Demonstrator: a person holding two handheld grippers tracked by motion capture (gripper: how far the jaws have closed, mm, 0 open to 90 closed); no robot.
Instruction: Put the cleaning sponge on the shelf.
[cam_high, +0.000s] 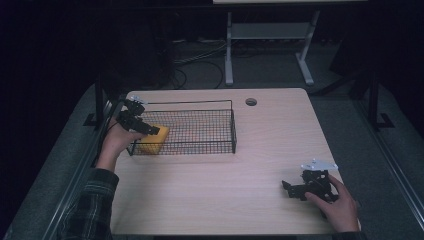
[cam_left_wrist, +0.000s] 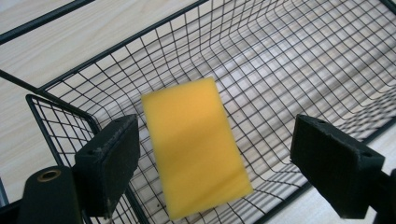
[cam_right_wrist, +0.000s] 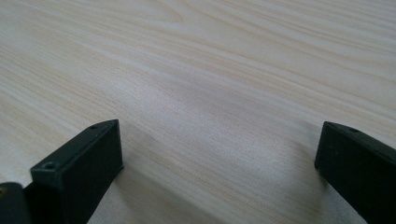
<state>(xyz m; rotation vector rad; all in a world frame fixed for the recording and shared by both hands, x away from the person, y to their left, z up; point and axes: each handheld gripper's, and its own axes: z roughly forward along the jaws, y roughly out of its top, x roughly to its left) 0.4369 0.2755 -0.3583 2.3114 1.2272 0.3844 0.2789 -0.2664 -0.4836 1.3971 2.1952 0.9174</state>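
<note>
Sponge (cam_left_wrist: 196, 147) is lying loose in the wire basket (cam_left_wrist: 299, 60); my left gripper (cam_left_wrist: 215, 163) is gaping above it, released; my right gripper (cam_right_wrist: 219, 168) is idling, spread wide, over the table (cam_right_wrist: 210, 70).

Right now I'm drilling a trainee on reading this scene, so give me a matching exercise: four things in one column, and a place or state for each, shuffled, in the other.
Things:
1. sponge
2. wire basket
3. left gripper
4. right gripper

Places or states:
A. low over bare wood at the table's near right, open
B. yellow, at the basket's left end
C. black mesh, on the table's far left half
D. open above the sponge, gripping nothing

Pairs: 1-B, 2-C, 3-D, 4-A
</note>
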